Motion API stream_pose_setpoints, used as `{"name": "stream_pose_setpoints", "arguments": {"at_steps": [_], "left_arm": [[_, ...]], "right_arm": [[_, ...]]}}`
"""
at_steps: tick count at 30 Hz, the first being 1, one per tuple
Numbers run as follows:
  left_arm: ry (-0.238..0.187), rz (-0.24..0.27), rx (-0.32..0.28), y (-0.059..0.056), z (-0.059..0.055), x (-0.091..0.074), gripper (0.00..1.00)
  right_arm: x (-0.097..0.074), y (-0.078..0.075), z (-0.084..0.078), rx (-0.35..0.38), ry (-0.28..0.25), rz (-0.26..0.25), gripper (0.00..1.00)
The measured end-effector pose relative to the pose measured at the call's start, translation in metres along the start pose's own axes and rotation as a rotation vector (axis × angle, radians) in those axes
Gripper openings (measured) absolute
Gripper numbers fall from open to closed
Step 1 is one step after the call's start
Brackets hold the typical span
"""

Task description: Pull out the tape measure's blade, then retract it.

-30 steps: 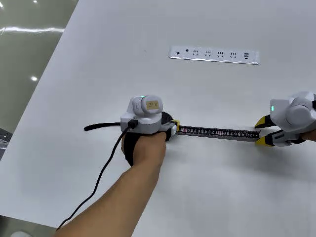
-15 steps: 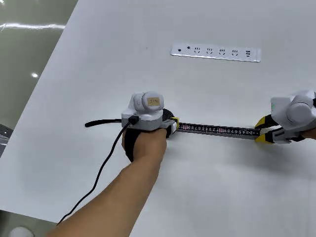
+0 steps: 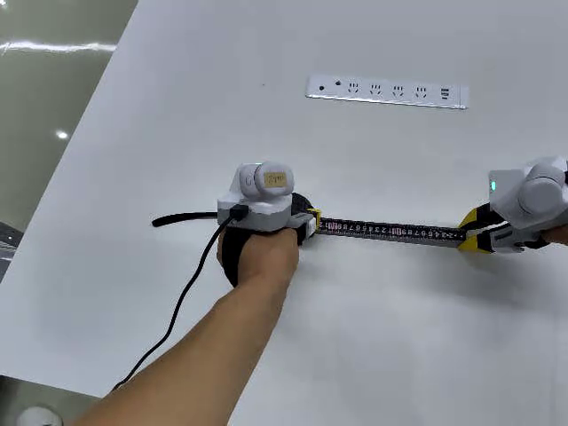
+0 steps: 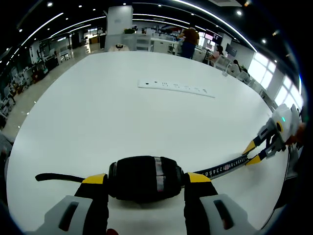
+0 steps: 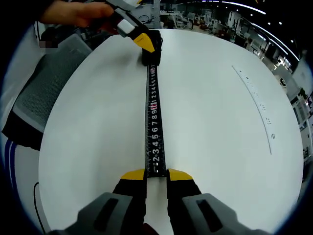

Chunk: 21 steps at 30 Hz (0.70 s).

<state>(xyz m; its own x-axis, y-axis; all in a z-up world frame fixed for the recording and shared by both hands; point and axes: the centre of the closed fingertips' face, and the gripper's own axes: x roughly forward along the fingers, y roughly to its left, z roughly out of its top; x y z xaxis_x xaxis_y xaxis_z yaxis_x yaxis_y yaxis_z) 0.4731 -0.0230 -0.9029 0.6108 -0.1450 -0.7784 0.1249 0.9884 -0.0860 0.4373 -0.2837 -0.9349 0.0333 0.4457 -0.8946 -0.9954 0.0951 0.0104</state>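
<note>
Narrowing over the last second, the fingers of the right gripper (image 5: 156,175) now pinch the tip of the blade (image 5: 154,112), which runs toward 3 o'clock from the tape measure case (image 4: 142,171) on the smooth white bench (image 3: 266,115). Extension looks finished, retraction pending. Fingers of the left gripper (image 4: 146,179) clamp that rounded black case; the blade is thin, flat and numbered.

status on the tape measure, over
left gripper shut on tape measure case. right gripper shut on blade end, blade out flat over table. power strip well clear.

Bright even overhead light, soft shadows, fisheye-warped edges
</note>
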Motion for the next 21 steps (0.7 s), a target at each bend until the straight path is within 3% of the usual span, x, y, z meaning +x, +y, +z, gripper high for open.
{"name": "stream_pose_setpoints", "arguments": {"at_steps": [9,21], "left_arm": [[-0.002,-0.004,0.021,0.000,0.000,-0.001,0.58],[-0.007,-0.013,0.034,0.000,0.001,-0.001,0.57]], "right_arm": [[0.001,0.000,0.000,-0.006,0.007,0.006,0.14],[0.005,0.003,0.014,-0.014,0.007,0.012,0.13]]}}
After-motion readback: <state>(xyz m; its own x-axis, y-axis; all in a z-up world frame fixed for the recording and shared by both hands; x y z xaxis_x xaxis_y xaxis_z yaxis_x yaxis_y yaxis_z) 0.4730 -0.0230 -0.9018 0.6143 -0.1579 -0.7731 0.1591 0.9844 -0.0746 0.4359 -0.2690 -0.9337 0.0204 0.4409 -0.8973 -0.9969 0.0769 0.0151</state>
